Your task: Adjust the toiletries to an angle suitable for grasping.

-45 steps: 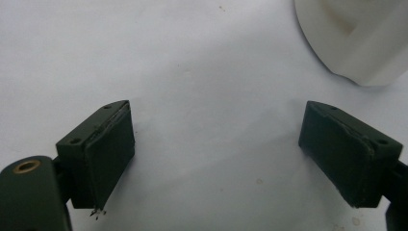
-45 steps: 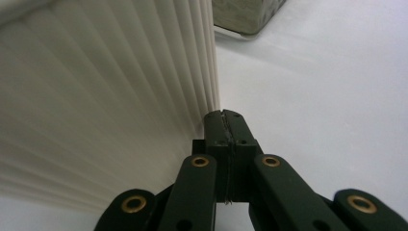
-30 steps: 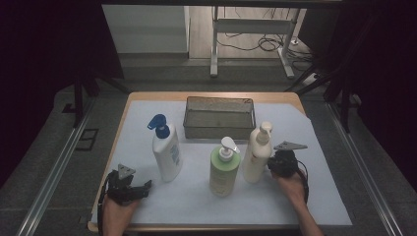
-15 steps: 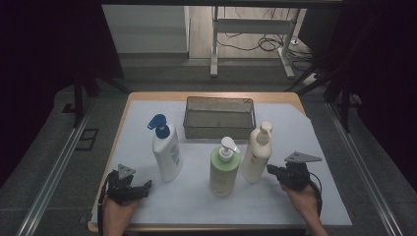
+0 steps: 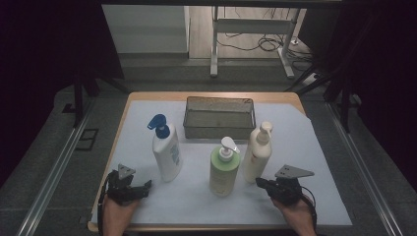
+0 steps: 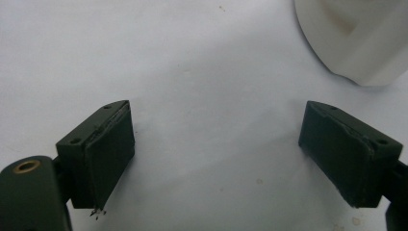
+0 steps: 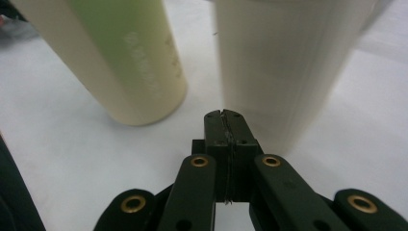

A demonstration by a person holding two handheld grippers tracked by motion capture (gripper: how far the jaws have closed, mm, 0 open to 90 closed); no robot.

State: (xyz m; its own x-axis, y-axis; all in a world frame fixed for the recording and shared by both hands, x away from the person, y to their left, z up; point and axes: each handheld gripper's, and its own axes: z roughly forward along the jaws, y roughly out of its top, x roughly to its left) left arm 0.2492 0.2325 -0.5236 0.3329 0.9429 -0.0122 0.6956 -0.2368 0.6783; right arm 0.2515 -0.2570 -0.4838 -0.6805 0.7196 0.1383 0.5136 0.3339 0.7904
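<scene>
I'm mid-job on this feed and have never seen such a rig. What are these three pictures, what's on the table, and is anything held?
There is no robot arm here: a person holds a two-jaw gripper in each hand. The high view looks down from above the person's side of the table. It shows the left gripper and the right gripper low on a white sheet. On that sheet stand a white bottle with a blue pump, a green bottle and a cream bottle, with a wire basket behind them. The other two pictures come from cameras riding on each gripper, looking along its black jaws. The left jaws stand wide open over bare sheet. The right jaws are shut together, pointing at the green and cream bottles. Neither gripper holds anything.
</scene>
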